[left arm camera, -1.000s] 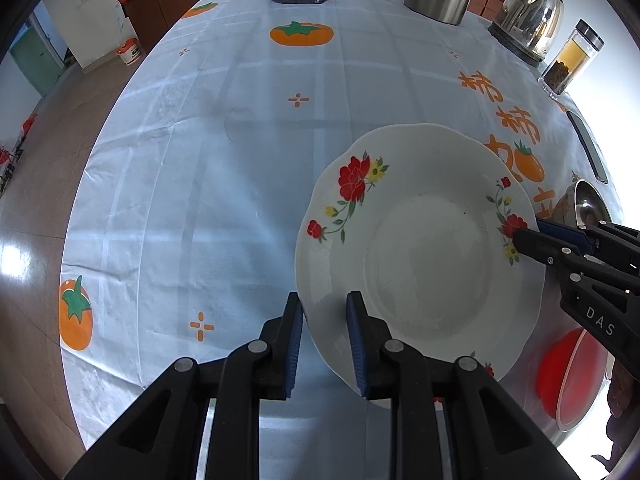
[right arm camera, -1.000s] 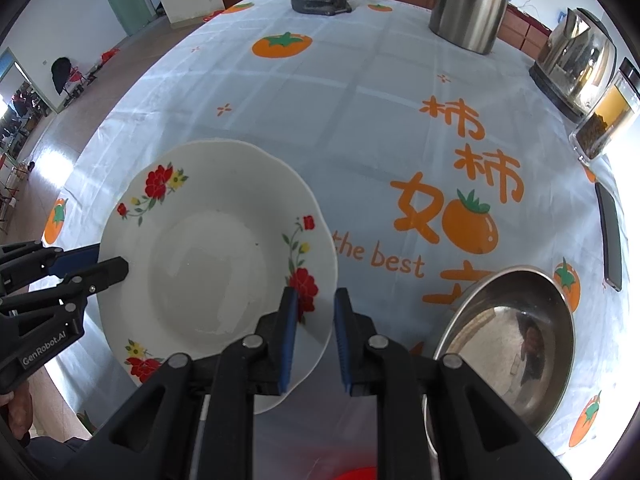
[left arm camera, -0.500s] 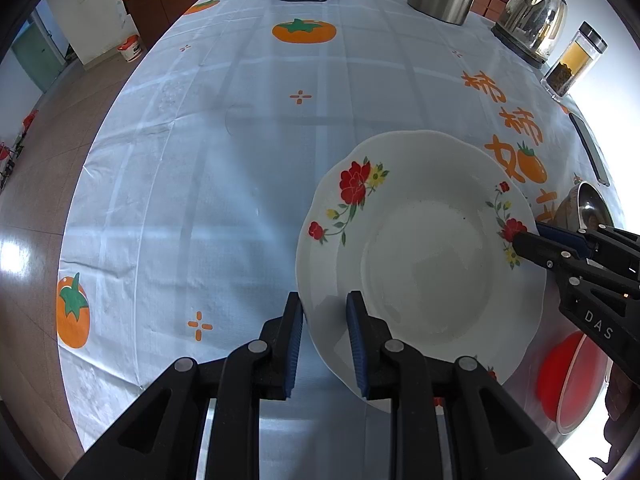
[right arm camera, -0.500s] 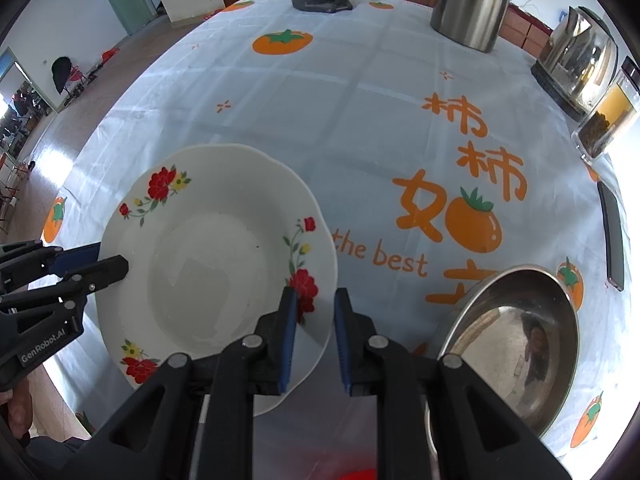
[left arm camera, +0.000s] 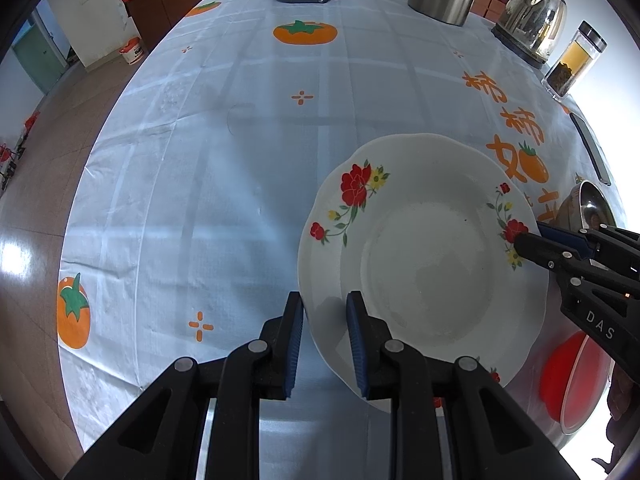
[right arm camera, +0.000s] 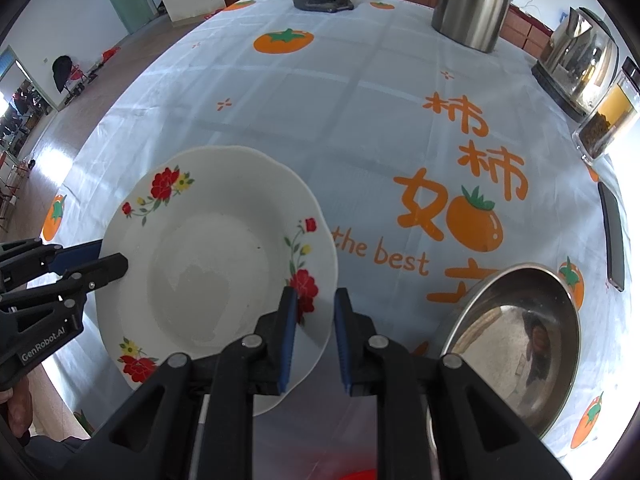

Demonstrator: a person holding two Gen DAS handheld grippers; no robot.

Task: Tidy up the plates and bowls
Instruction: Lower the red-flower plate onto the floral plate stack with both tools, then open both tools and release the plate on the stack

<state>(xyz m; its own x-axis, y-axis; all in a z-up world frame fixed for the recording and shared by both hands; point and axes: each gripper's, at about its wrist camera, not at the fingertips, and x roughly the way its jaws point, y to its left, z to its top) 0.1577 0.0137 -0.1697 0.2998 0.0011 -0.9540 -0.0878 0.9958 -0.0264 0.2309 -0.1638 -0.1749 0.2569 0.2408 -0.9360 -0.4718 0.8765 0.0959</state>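
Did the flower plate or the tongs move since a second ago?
Hardly. The flower plate sits a touch lower in both views, and the table's far end shows a bit more. Nothing was grabbed or let go: the left tongs and right tongs still clamp its opposite rims. The steel bowl stayed put.

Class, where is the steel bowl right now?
In the right wrist view, the steel bowl sits at lower right on the tablecloth, just right of the flowered plate.
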